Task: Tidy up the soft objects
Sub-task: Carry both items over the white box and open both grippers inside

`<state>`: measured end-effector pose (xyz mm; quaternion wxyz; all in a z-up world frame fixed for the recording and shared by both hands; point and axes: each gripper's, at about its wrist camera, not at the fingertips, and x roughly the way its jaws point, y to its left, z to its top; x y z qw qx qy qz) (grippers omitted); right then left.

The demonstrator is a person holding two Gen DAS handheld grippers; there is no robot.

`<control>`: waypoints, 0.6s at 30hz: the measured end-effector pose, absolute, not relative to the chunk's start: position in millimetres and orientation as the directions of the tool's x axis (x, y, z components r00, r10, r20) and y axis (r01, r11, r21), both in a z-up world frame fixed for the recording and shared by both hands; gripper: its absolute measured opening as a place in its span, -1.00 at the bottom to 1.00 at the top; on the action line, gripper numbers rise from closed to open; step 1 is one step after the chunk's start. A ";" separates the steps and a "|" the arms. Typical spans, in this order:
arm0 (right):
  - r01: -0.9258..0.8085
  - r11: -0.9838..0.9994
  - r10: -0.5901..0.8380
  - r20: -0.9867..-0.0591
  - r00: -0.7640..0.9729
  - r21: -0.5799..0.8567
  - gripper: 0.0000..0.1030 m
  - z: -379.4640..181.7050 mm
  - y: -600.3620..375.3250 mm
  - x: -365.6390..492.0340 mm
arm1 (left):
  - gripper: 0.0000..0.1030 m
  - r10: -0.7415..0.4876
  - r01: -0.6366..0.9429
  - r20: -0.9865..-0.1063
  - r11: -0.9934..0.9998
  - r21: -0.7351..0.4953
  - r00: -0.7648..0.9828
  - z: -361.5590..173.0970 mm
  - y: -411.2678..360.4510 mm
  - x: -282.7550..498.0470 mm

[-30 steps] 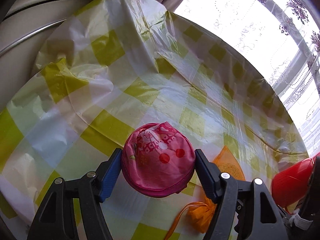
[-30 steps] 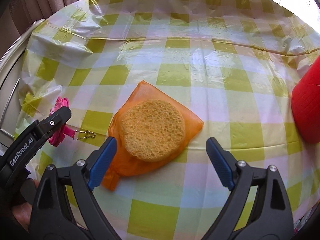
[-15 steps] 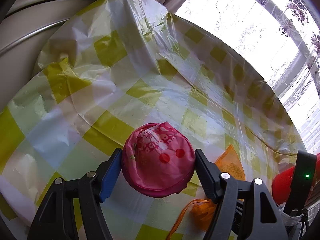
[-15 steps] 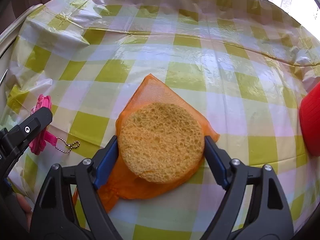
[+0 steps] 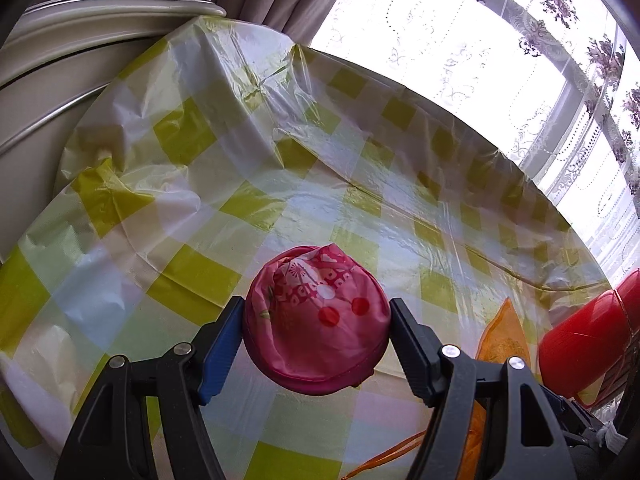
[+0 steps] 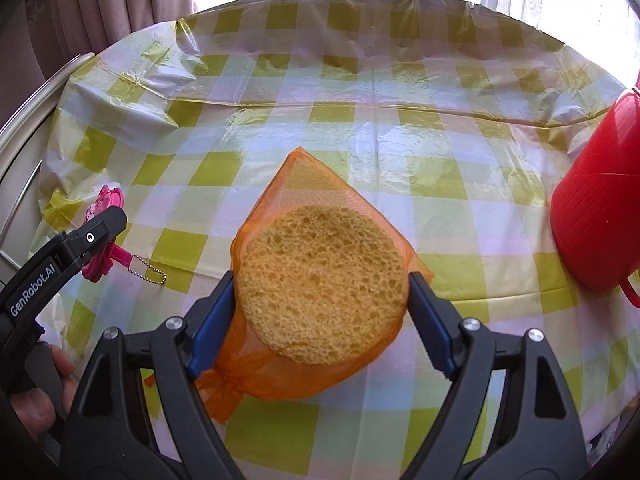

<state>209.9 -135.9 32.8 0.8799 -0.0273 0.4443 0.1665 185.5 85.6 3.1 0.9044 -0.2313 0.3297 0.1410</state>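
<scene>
My left gripper is shut on a round pink fabric pouch with red dots, held above the yellow-checked tablecloth. My right gripper is shut on a round yellow sponge inside an orange mesh bag, lifted a little off the cloth. The mesh bag also shows at the lower right of the left wrist view. The left gripper's body and the pouch's pink tab and ball chain show at the left of the right wrist view.
A red plastic basket stands at the right edge of the table and also shows in the left wrist view. A white furniture edge and curtains lie to the left. A bright window is behind the table.
My right gripper moved forward, closed on the sponge in its mesh bag and lifted it. My left gripper kept its hold on the pink pouch and tilted upward.
</scene>
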 end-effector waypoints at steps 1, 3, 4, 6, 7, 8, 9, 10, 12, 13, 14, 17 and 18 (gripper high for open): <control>-0.309 0.946 0.263 -0.789 0.554 0.098 0.63 34.5 -141.5 207.0 | 0.38 0.097 -0.400 -0.660 0.857 -0.324 0.745 4.6 82.6 185.8; -0.293 0.951 0.253 -0.787 0.562 0.096 0.63 37.2 -153.2 201.6 | 0.38 0.089 -0.383 -0.657 0.867 -0.319 0.748 8.2 75.3 185.7; -0.286 0.954 0.246 -0.787 0.566 0.093 0.63 38.5 -158.5 198.9 | 0.38 0.083 -0.374 -0.657 0.872 -0.316 0.750 10.1 71.1 185.5; -0.274 0.958 0.235 -0.783 0.576 0.086 0.63 40.7 -169.8 194.5 | 0.38 0.071 -0.353 -0.656 0.883 -0.309 0.751 13.7 61.6 185.5; -0.268 0.960 0.229 -0.782 0.580 0.083 0.63 41.6 -175.0 192.6 | 0.38 0.066 -0.344 -0.656 0.888 -0.304 0.752 15.5 56.6 184.9; -0.262 0.962 0.224 -0.781 0.584 0.080 0.63 42.5 -180.0 190.8 | 0.38 0.062 -0.335 -0.655 0.893 -0.300 0.753 17.5 51.4 183.7; -0.257 0.963 0.221 -0.779 0.586 0.080 0.63 43.4 -185.2 189.2 | 0.38 0.057 -0.326 -0.654 0.897 -0.297 0.754 19.4 46.6 182.6; -0.251 0.965 0.219 -0.779 0.588 0.081 0.63 44.2 -190.5 187.3 | 0.38 0.051 -0.316 -0.654 0.902 -0.295 0.755 21.2 41.4 181.3; -0.240 0.967 0.214 -0.778 0.591 0.084 0.63 45.2 -200.4 183.6 | 0.38 0.037 -0.297 -0.656 0.910 -0.289 0.754 23.8 30.9 179.4; -0.234 0.969 0.211 -0.778 0.591 0.085 0.63 45.5 -205.4 181.6 | 0.39 0.029 -0.287 -0.659 0.914 -0.287 0.751 24.6 25.8 179.1; -0.229 0.970 0.209 -0.778 0.592 0.086 0.63 45.7 -210.0 179.4 | 0.38 0.021 -0.276 -0.662 0.919 -0.283 0.749 25.5 20.4 178.8; -0.214 0.973 0.197 -0.781 0.592 0.084 0.63 46.2 -220.0 174.8 | 0.39 0.008 -0.247 -0.677 0.934 -0.257 0.736 27.0 4.1 177.9; -0.213 0.974 0.195 -0.784 0.590 0.082 0.63 46.2 -222.4 173.3 | 0.39 0.003 -0.236 -0.686 0.940 -0.247 0.728 26.9 -1.1 178.2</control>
